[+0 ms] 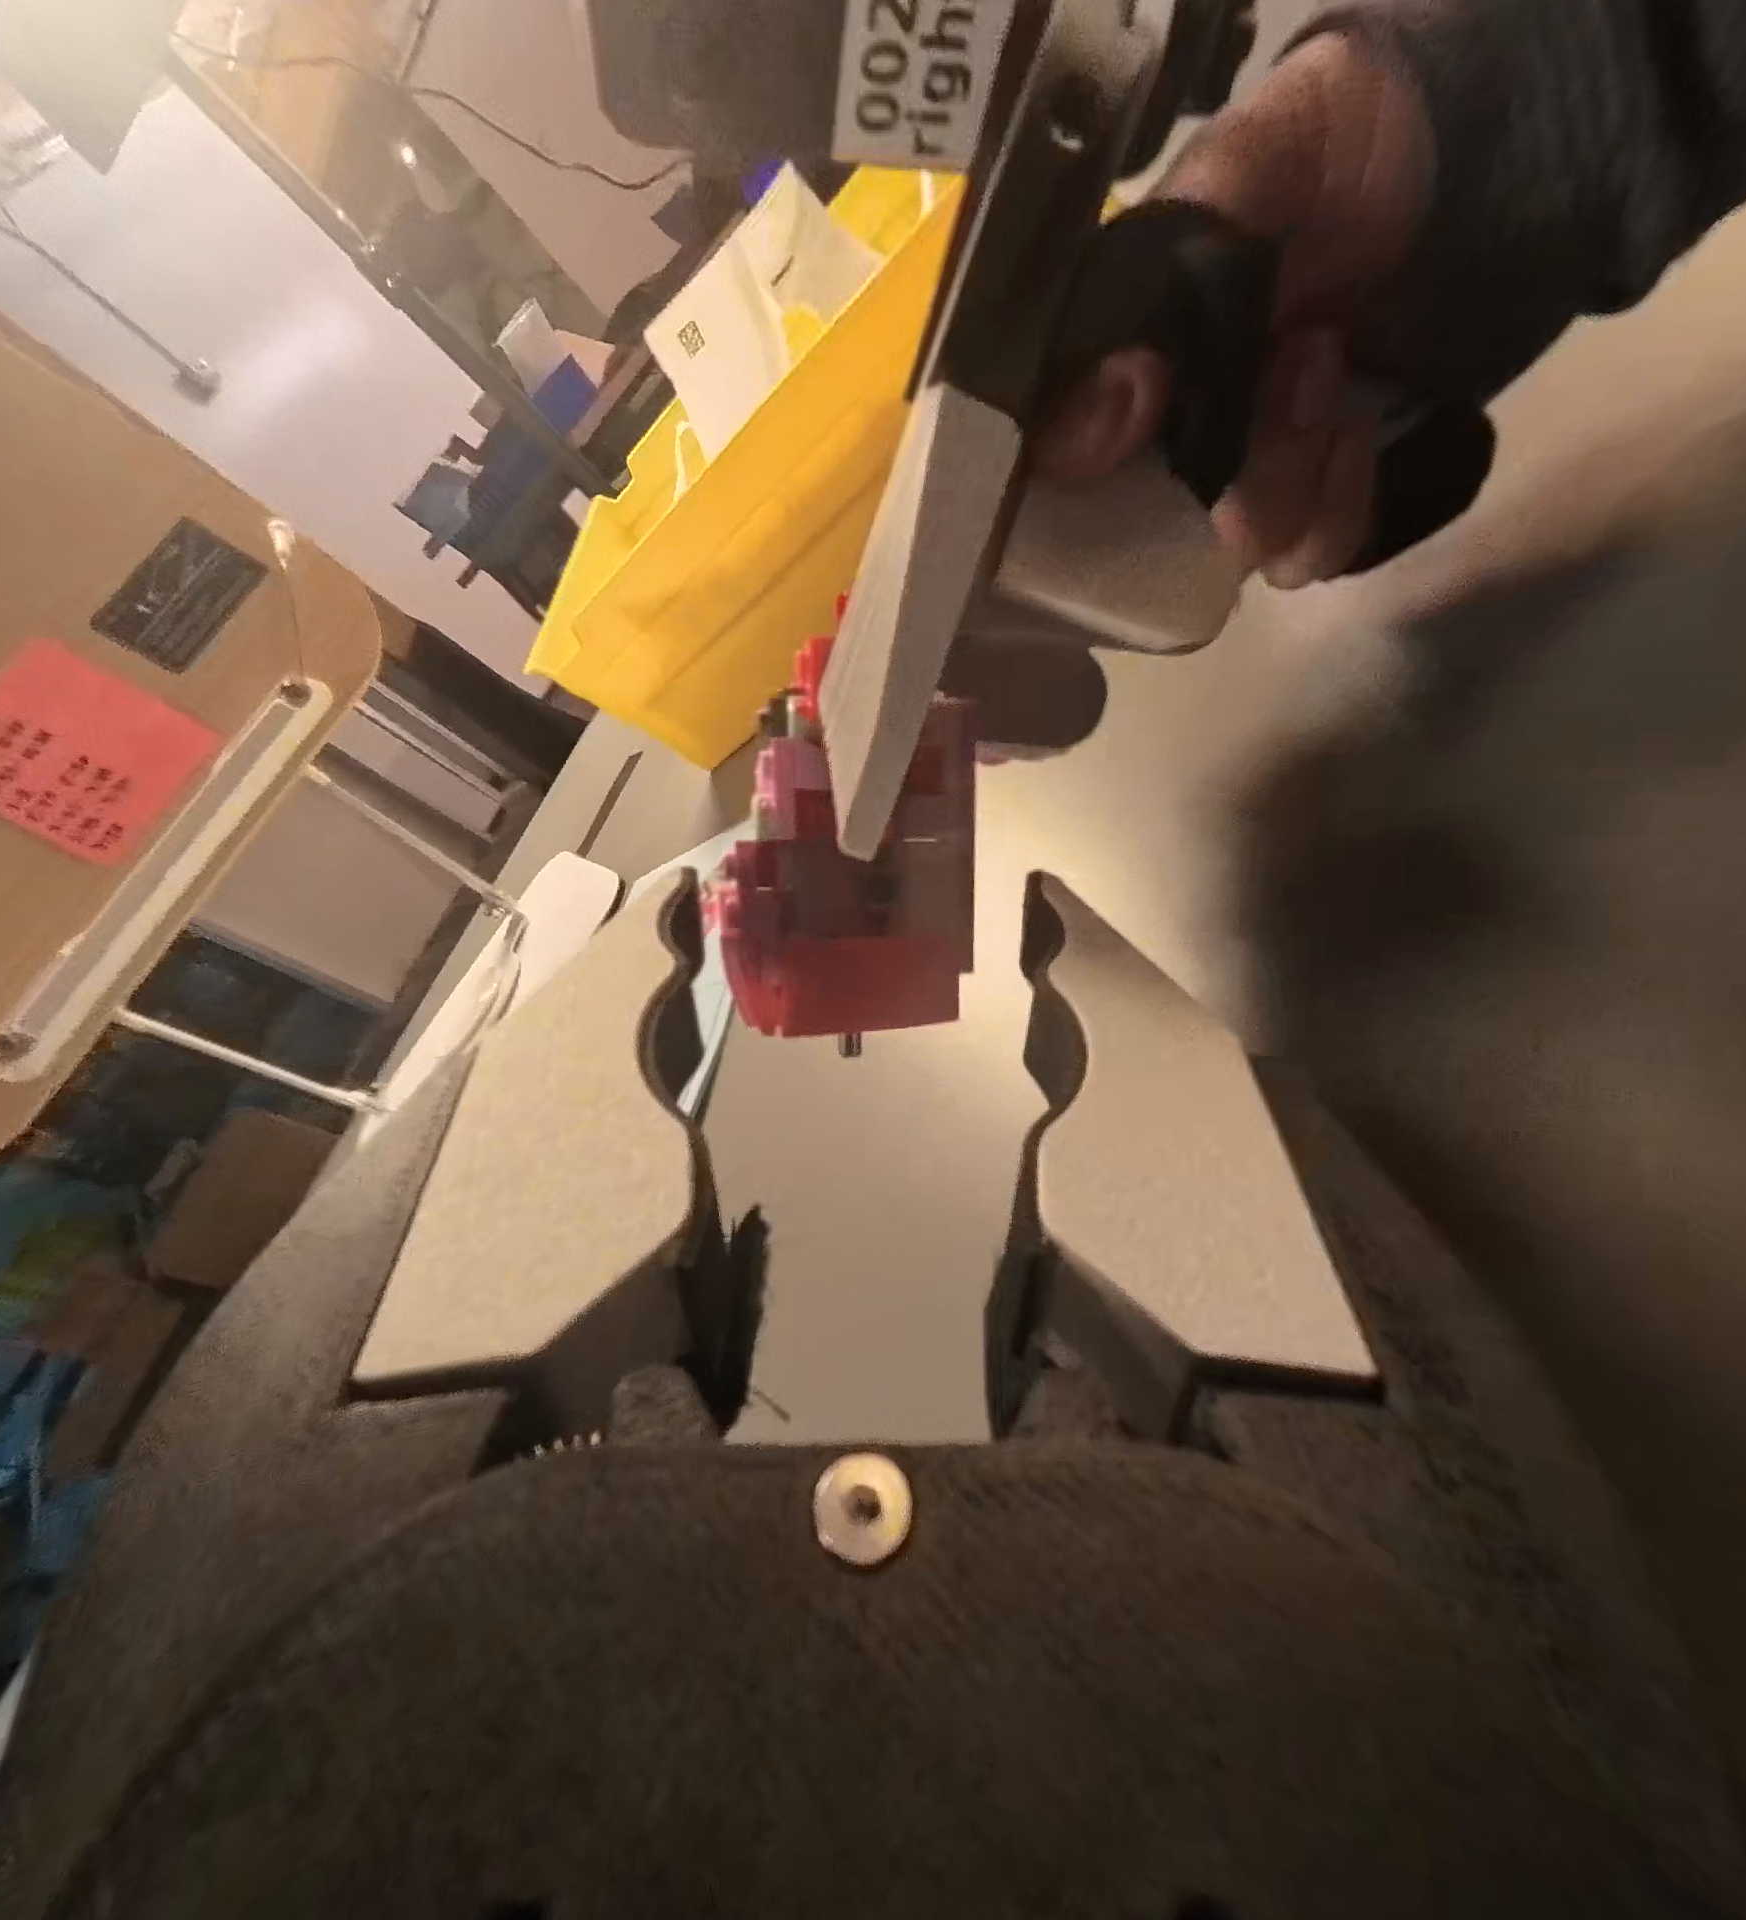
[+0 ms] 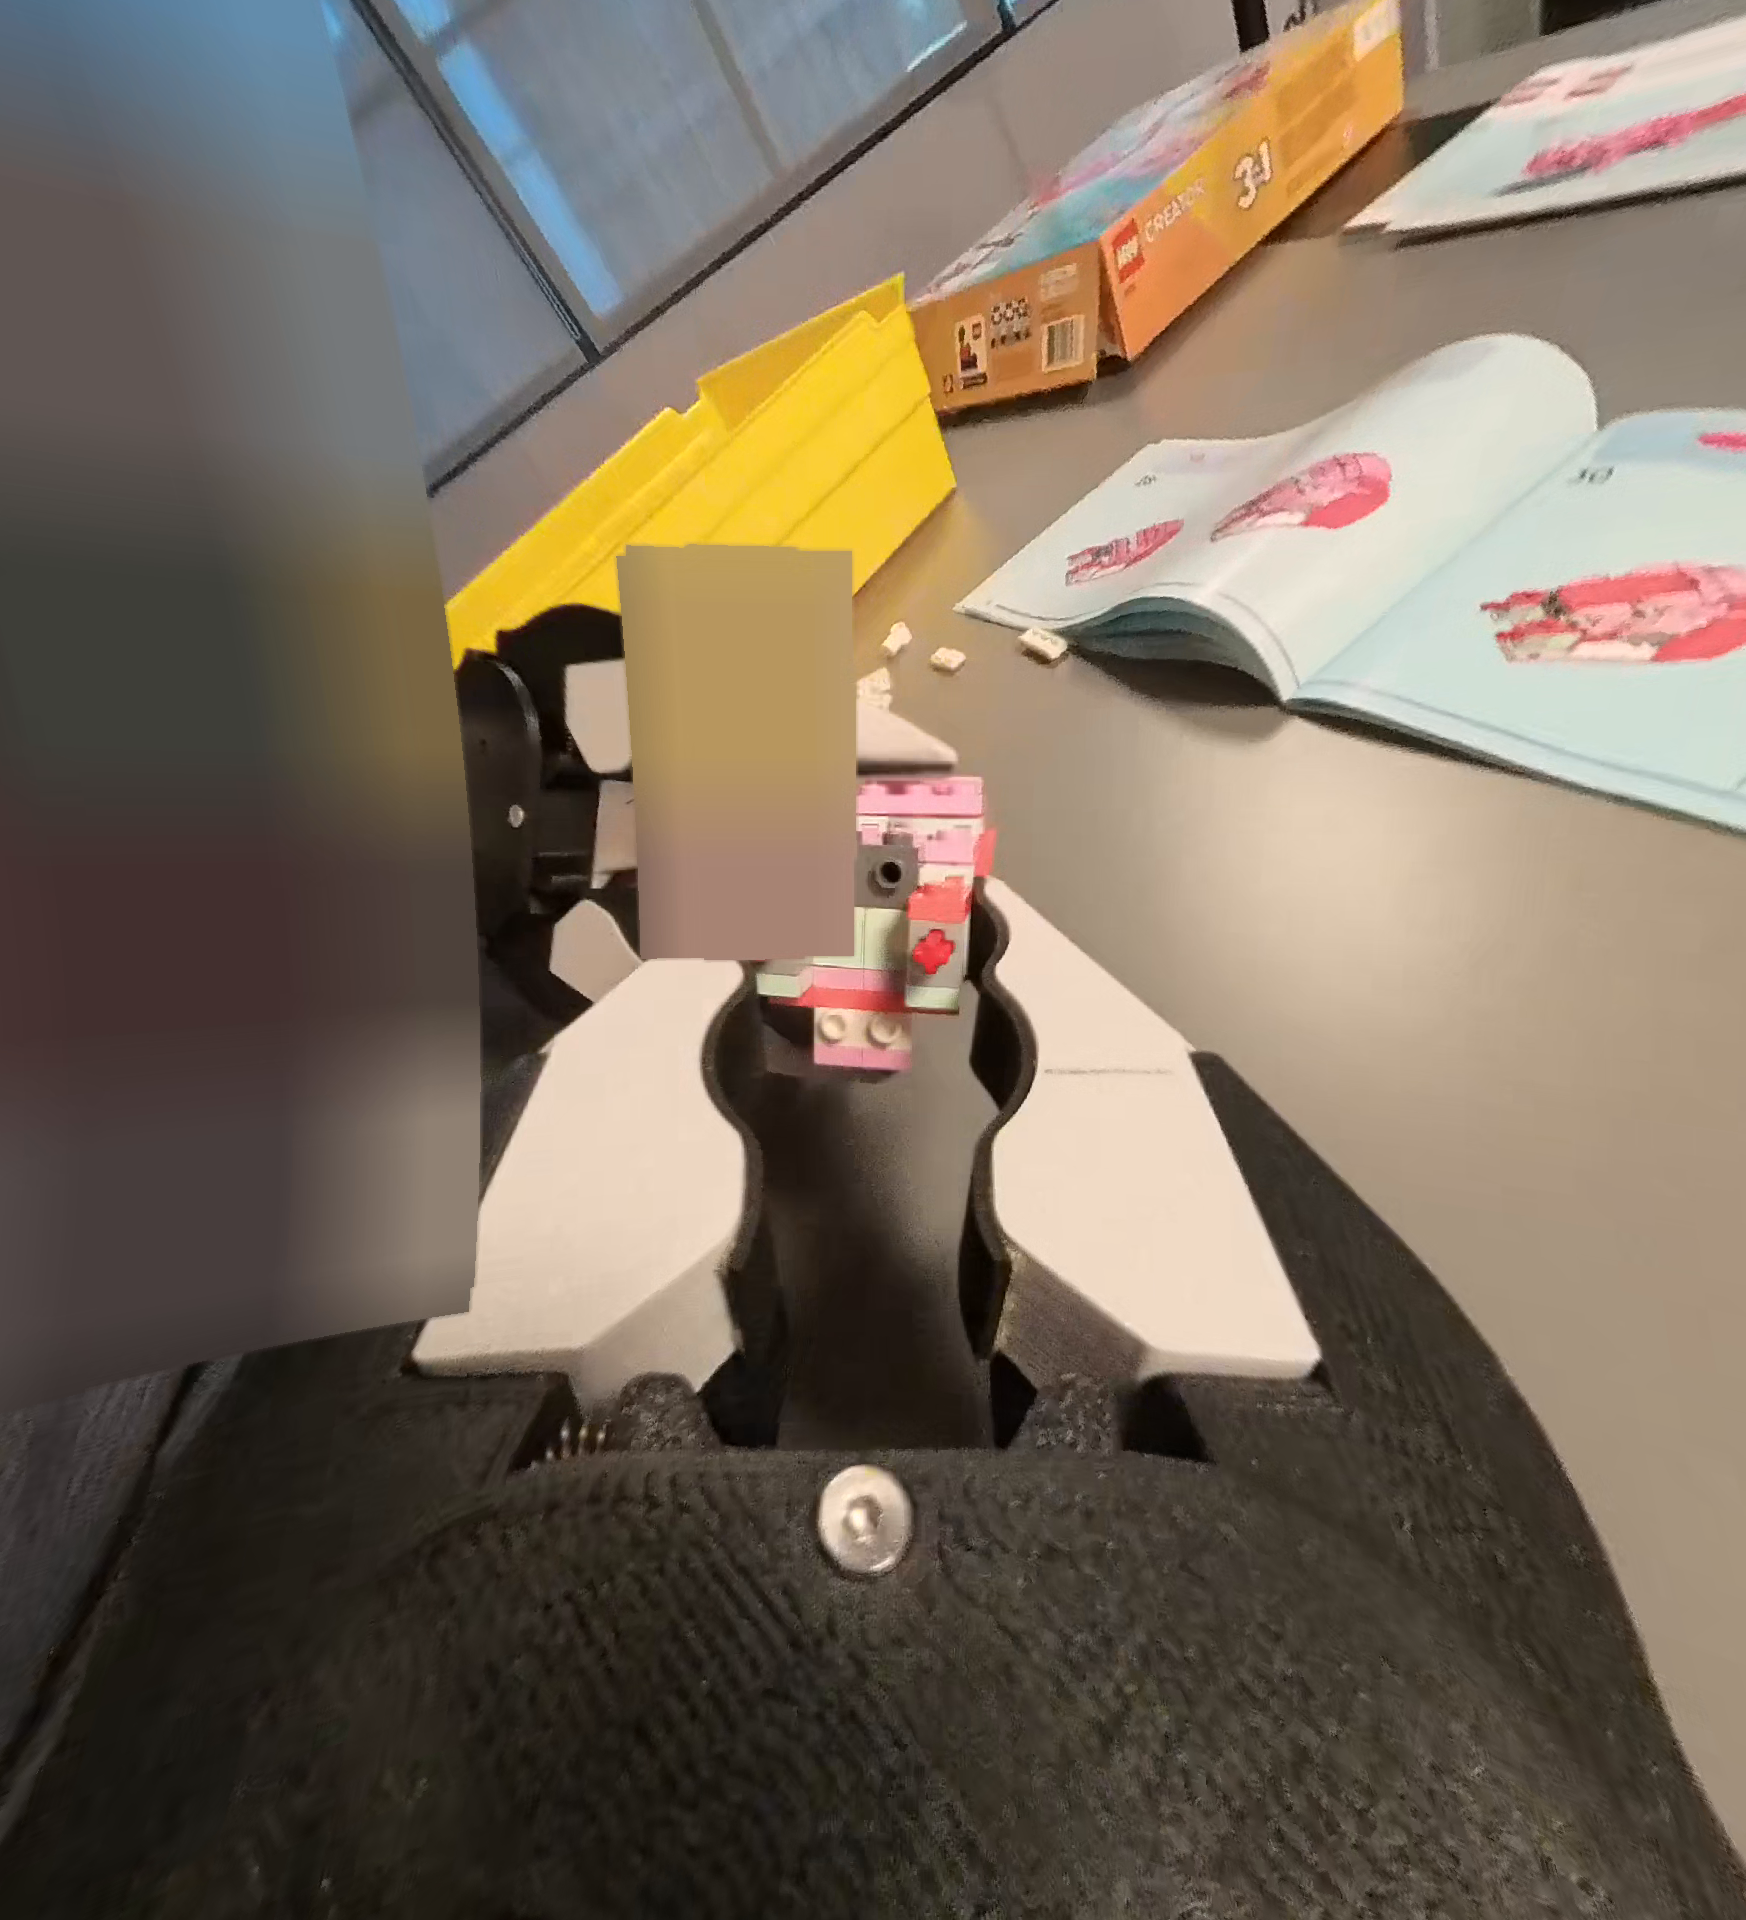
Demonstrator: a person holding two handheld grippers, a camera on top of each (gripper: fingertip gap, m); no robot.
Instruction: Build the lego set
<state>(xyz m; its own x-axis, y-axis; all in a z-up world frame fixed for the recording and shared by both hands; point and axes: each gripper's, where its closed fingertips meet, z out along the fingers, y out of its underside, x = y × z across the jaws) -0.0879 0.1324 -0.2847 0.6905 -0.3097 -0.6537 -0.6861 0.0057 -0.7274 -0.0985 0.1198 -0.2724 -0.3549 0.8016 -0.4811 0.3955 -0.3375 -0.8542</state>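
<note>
The right claw (image 2: 864, 935) is clamping a pink and red brick model (image 2: 900, 935) above the surface (image 2: 1264, 935), while the left claw (image 1: 853, 904) is gaping wide, gripping nothing, just beside it.

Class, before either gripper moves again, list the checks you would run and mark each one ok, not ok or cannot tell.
1. Right gripper has the pink and red brick model between its fingers: ok.
2. Both pads press on the model: cannot tell, one side is hidden.
3. Left gripper open: ok.
4. Left gripper clear of the model: ok, a gap shows on each side.
5. Open instruction booklet in view on the table: ok.
6. Yellow bin apart from the grippers: ok.
</note>
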